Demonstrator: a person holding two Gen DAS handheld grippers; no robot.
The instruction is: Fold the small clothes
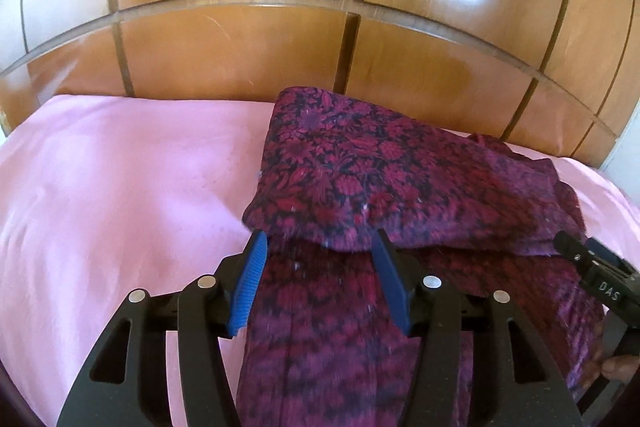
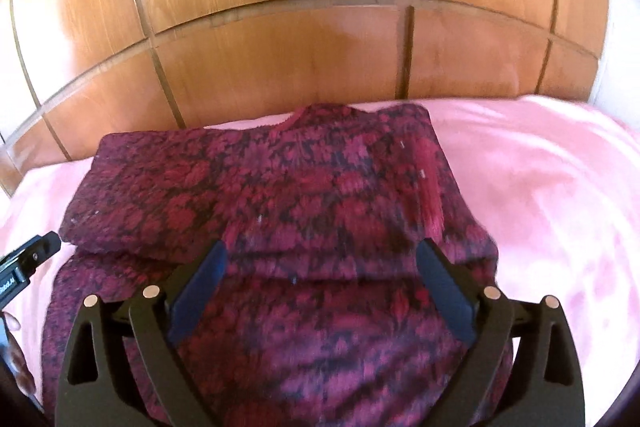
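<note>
left wrist view: left gripper [image 1: 318, 243] and right gripper [image 2: 322, 253], both spread and empty over the folded garment [image 1: 360, 163] on the bed [image 1: 100, 167]; pinch both near corners evenly for the next fold.

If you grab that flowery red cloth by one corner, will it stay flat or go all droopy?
Probably droopy. The flowery red cloth is already doubled over on itself and sags over its own folded edge, so it looks soft, not stiff. It likely feels light. Pushed along the pink sheet, it would probably bunch up rather than slide neatly.
</note>
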